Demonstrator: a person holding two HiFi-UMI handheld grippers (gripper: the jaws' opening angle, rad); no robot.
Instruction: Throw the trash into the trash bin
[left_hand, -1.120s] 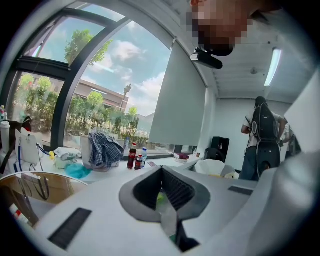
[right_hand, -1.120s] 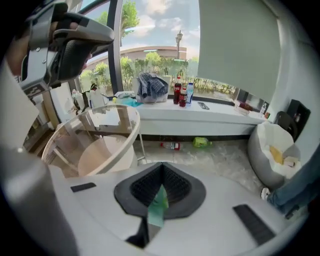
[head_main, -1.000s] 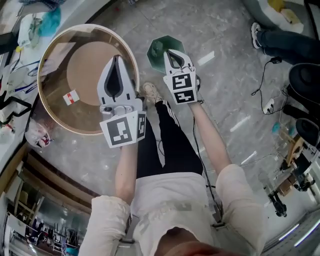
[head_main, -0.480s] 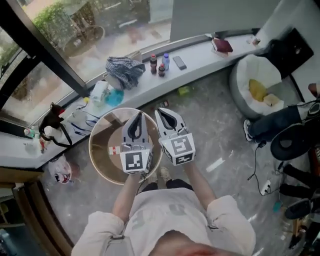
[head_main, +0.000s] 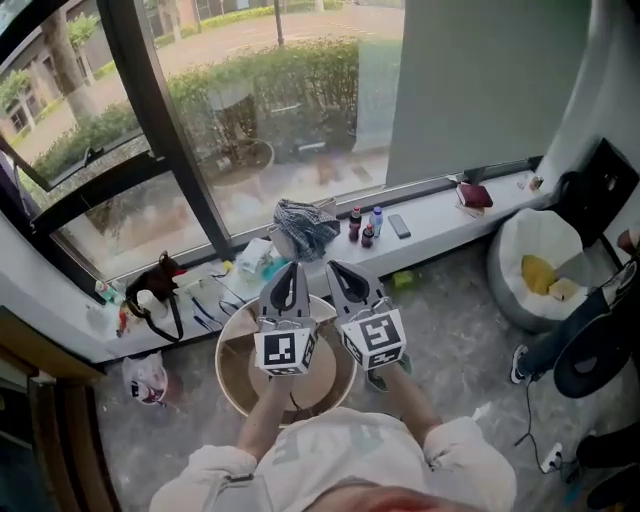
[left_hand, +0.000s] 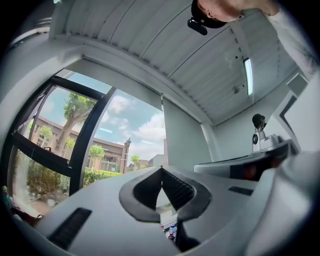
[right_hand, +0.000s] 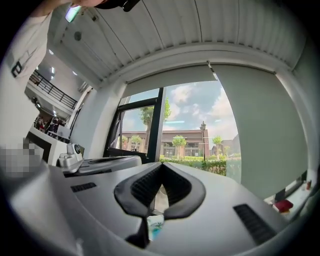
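Both up over the table in the head view: left gripper and right gripper lie side by side, long axes aimed at the window. A second ago they pointed down, the right one over the bin, which is now out of sight. Left gripper view: jaws clenched on nothing. Right gripper view: clenched too, empty.

A tall dark-framed window fills the upper left of the head view, with daylight and green hedges beyond. A plain grey wall stands at upper right. Below runs a long white sill, then grey marbled floor. A white beanbag chair sits at the right. The left gripper view shows a white ribbed ceiling with a strip light.
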